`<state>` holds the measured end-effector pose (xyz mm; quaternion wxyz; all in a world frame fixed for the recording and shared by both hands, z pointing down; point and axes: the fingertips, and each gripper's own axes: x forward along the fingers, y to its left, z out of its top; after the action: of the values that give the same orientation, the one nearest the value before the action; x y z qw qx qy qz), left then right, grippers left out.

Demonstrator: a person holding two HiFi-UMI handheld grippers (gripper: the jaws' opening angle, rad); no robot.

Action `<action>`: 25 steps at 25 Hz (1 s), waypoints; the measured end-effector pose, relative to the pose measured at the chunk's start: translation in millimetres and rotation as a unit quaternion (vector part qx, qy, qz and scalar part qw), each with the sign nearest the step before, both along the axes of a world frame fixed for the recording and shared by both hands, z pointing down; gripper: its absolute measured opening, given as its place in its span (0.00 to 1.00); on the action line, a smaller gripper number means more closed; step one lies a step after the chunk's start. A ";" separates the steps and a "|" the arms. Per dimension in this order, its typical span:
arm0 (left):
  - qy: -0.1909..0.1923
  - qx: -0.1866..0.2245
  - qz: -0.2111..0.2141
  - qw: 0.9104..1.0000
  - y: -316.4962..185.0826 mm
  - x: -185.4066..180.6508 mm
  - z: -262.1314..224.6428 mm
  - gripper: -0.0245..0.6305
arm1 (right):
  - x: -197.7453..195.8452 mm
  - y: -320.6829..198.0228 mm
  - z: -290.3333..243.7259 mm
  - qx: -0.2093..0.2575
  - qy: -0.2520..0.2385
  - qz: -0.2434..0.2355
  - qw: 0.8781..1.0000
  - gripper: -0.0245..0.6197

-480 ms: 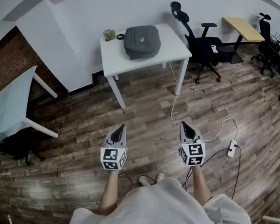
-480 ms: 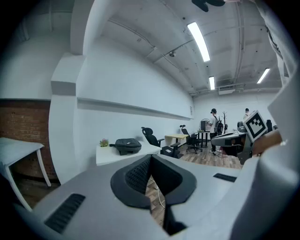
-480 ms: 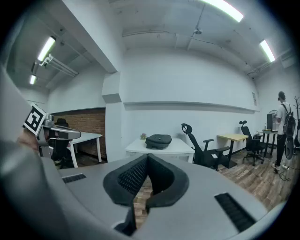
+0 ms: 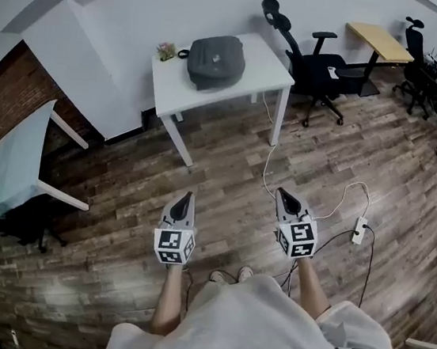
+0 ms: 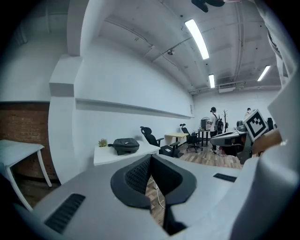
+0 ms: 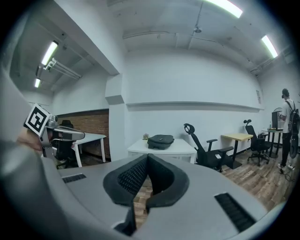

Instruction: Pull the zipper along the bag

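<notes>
Both tools idle, well apart from the work. Left gripper (image 4: pixel 186 197): jaws together, nothing between them. Right gripper (image 4: pixel 283 193): same, closed and empty. The two are held side by side out in front over the wood floor (image 4: pixel 229 155), noses aimed toward the table (image 4: pixel 260 70). Bag (image 4: pixel 216 62) is dark grey and lies flat on that white table, toward its left half. Can't resolve the zipper at this range. Plant (image 4: pixel 166 49) sits just beside the bag at the table's far left corner. Black chair (image 4: pixel 312 66) is right of the table, with a wooden desk (image 4: pixel 378 41) beyond it. White cable (image 4: pixel 268 164) runs from near the table's right leg across the floor, passes the right gripper and reaches a power strip (image 4: pixel 360 228). Second white table (image 4: pixel 17 159) is at the left by the brick wall. In both gripper views the bag shows on the tabletop beyond the closed jaw tips, and a bystander (image 5: pixel 213 119) stands far off to the right.
</notes>
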<state>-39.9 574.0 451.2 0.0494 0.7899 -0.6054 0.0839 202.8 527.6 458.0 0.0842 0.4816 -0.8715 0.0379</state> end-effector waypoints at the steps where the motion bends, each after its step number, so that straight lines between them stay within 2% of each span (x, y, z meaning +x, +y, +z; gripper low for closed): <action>1: -0.002 0.000 0.001 1.000 1.2 5.0 0.1 0.08 | 3.0 0.9 0.2 0.001 -0.003 -0.004 1.000 0.06; 8: -0.008 -0.008 0.003 1.000 0.2 18.1 4.1 0.08 | 10.0 -7.4 6.3 -0.004 -0.008 -0.014 1.000 0.06; 18: -0.021 -0.008 0.043 0.999 -15.6 35.1 2.8 0.08 | 0.0 -2.7 8.2 -0.006 -0.008 -0.021 1.000 0.06; 25: -0.009 -0.010 0.026 1.000 -30.4 29.3 15.4 0.08 | -7.2 -22.0 18.4 -0.007 0.000 -0.029 1.000 0.06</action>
<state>-10.6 543.6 466.7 0.0500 0.8042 -0.5840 0.0982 195.7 505.6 476.4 0.0887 0.4558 -0.8847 0.0418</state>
